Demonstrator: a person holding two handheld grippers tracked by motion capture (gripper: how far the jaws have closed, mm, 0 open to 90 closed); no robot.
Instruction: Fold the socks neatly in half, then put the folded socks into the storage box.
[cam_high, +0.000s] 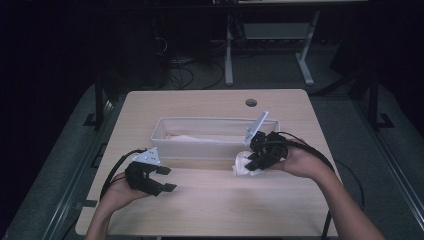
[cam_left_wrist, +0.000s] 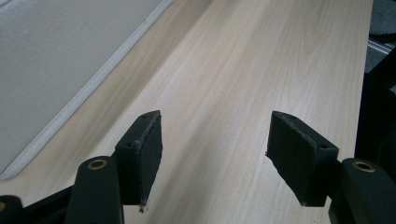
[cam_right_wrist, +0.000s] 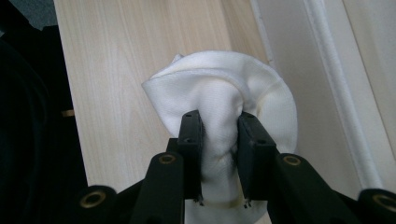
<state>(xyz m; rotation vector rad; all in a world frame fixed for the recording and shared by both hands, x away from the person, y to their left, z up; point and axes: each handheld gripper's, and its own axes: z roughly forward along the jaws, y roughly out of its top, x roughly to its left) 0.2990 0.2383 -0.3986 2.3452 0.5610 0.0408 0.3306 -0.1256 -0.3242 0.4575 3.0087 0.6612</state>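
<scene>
A bunched white cloth (cam_high: 243, 164) lies on the wooden table just in front of the white bin (cam_high: 159, 131), near its right end. My right gripper (cam_high: 250, 161) is shut on the white cloth (cam_right_wrist: 219, 93), its two black pads (cam_right_wrist: 192, 135) pinching a fold of the fabric. At the table's front left, my left gripper (cam_high: 167, 179) stands open above bare wood. Its wide-set pads (cam_left_wrist: 144, 154) have nothing between them. More pale cloth (cam_high: 195, 138) rests inside the bin.
The long white bin's wall (cam_left_wrist: 70, 56) runs along the left of the left gripper view and its rim (cam_right_wrist: 336, 93) along the right of the right gripper view. A round cable hole (cam_high: 251, 102) sits at the table's back. Desk legs (cam_high: 305, 60) stand on the floor beyond.
</scene>
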